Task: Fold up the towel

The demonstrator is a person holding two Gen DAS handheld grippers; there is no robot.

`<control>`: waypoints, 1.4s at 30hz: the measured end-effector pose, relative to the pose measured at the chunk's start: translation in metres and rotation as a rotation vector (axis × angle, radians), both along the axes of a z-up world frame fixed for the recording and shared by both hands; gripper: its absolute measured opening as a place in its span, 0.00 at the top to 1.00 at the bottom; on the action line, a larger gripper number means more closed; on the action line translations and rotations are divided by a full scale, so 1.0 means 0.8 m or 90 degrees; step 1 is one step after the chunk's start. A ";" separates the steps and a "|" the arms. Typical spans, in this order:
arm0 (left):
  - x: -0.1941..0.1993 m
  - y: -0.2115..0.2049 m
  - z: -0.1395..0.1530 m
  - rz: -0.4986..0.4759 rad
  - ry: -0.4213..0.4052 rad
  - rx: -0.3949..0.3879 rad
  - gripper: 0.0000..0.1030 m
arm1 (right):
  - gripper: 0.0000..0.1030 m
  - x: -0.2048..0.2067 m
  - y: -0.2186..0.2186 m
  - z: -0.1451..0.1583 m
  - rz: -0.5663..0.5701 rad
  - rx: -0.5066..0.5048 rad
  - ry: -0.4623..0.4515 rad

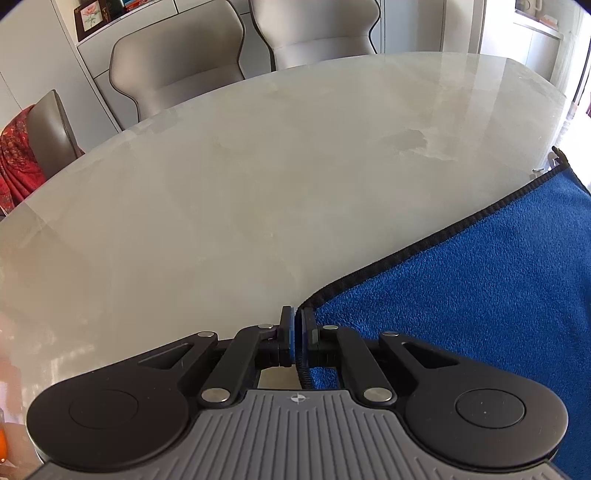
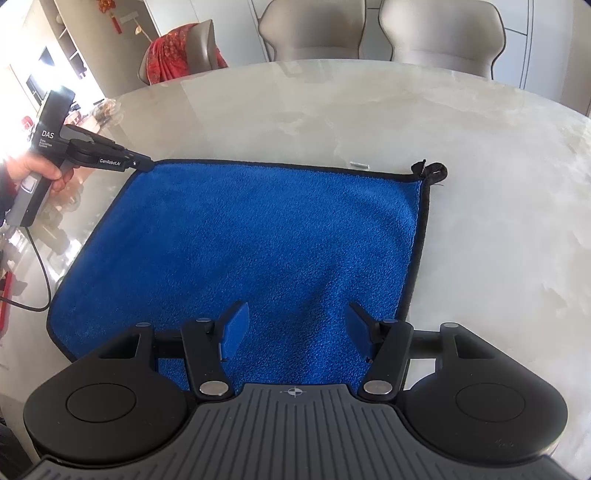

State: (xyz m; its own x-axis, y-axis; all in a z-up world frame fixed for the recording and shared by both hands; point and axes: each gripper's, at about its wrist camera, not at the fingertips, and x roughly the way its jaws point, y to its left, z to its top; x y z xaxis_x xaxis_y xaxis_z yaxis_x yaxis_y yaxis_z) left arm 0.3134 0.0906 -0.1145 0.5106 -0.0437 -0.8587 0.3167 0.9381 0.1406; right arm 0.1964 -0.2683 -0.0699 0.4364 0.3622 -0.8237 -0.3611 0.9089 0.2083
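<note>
The left gripper [image 1: 297, 332] is pinching the far left corner of the blue towel [image 2: 258, 236], lying flat near the table's [image 2: 480, 184] near edge, seemingly to start a fold, while the right gripper [image 2: 295, 328] is hovering unclenched over its near edge.

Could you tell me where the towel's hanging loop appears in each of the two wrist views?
Left wrist view: the hanging loop is at the far right edge, on the towel's far corner.
Right wrist view: the loop is upper right of centre, on the towel's far right corner.
Shared landmark: the two grey chairs behind the table.
</note>
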 end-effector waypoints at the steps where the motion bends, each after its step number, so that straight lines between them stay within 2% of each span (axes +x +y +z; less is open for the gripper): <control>1: -0.005 0.002 0.006 0.001 0.000 -0.011 0.81 | 0.42 -0.003 -0.001 0.001 -0.003 0.000 0.001; 2: -0.010 0.005 0.011 0.002 0.000 -0.021 0.74 | 0.42 -0.006 -0.003 0.002 -0.008 0.002 0.003; 4: -0.032 0.004 0.025 0.005 -0.015 -0.027 0.44 | 0.41 -0.015 -0.009 0.003 -0.029 0.013 0.010; 5: -0.045 0.003 0.032 0.001 -0.023 -0.026 0.40 | 0.39 -0.020 -0.014 0.005 -0.049 0.027 0.017; 7: -0.071 -0.003 0.043 -0.009 -0.031 -0.030 0.39 | 0.26 -0.031 -0.026 0.005 -0.092 0.062 0.035; 10: -0.091 -0.011 0.048 -0.018 -0.024 -0.046 0.38 | 0.14 -0.051 -0.047 0.004 -0.165 0.118 0.061; 15: -0.153 -0.046 0.041 -0.034 0.013 -0.069 0.38 | 0.15 -0.083 -0.067 0.002 -0.235 0.162 0.062; 17: -0.170 -0.057 0.032 -0.034 0.033 -0.082 0.38 | 0.23 -0.096 -0.072 -0.001 -0.249 0.174 0.061; 19: -0.184 -0.066 0.026 -0.036 0.044 -0.087 0.38 | 0.38 -0.105 -0.073 -0.009 -0.266 0.152 0.067; 22: -0.196 -0.077 0.019 -0.039 0.053 -0.084 0.38 | 0.45 -0.110 -0.072 -0.016 -0.270 0.108 0.055; 27: -0.205 -0.088 0.015 -0.050 0.061 -0.078 0.38 | 0.46 -0.092 -0.071 -0.017 -0.245 0.070 0.019; 29: -0.205 -0.092 0.014 -0.054 0.063 -0.066 0.38 | 0.52 -0.082 -0.074 -0.018 -0.241 0.064 0.005; 31: -0.204 -0.097 0.010 -0.058 0.066 -0.064 0.38 | 0.67 -0.070 -0.075 -0.022 -0.237 0.061 0.005; 32: -0.202 -0.098 0.009 -0.058 0.068 -0.064 0.38 | 0.69 -0.065 -0.075 -0.025 -0.233 0.059 0.006; 40: -0.197 -0.096 0.006 -0.057 0.080 -0.063 0.36 | 0.68 -0.063 -0.061 -0.026 -0.211 0.013 0.002; 42: -0.196 -0.096 0.006 -0.057 0.080 -0.063 0.34 | 0.68 -0.065 -0.051 -0.026 -0.193 -0.018 -0.010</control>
State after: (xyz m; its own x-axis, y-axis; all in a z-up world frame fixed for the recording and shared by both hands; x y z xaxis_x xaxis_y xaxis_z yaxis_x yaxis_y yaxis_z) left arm 0.1565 0.0135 -0.1101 0.3901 -0.1720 -0.9045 0.4094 0.9123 0.0031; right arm 0.1443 -0.3088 -0.0905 0.5340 0.1912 -0.8236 -0.0758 0.9810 0.1787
